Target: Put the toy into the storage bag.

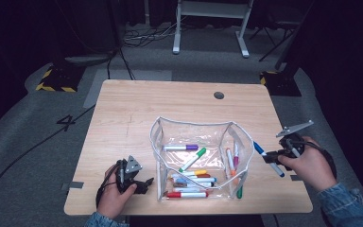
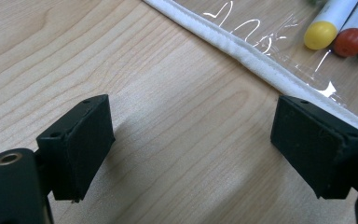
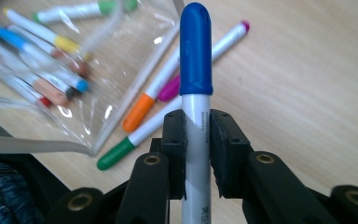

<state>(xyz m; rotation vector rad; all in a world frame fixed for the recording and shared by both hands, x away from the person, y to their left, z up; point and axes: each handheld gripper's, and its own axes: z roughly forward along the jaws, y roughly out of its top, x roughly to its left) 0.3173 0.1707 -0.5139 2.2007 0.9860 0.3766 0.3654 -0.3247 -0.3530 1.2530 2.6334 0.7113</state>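
A clear plastic pouch (image 1: 203, 130) with a white zip edge stands open in the middle of the wooden table (image 1: 132, 109), with several coloured markers inside. My right gripper (image 1: 270, 156) is lifted off the table at the pouch's right side and is shut on a blue-capped marker (image 3: 196, 70), its pads pressing the white barrel. In the high view the blue-capped marker (image 1: 267, 159) slants across the jaws. My left gripper (image 1: 146, 182) rests low at the pouch's front left corner, jaws wide apart over bare wood with nothing between them (image 2: 191, 154). The pouch's white edge (image 2: 242, 46) runs just beyond its fingers.
Outside the pouch, by its right wall, lie an orange-capped marker (image 3: 142, 109), a green-capped marker (image 3: 116, 156) and a pink-capped one (image 3: 170, 89). Yellow and red marker ends (image 2: 321, 35) show through the plastic. A round cable hole (image 1: 219, 95) sits near the table's far edge.
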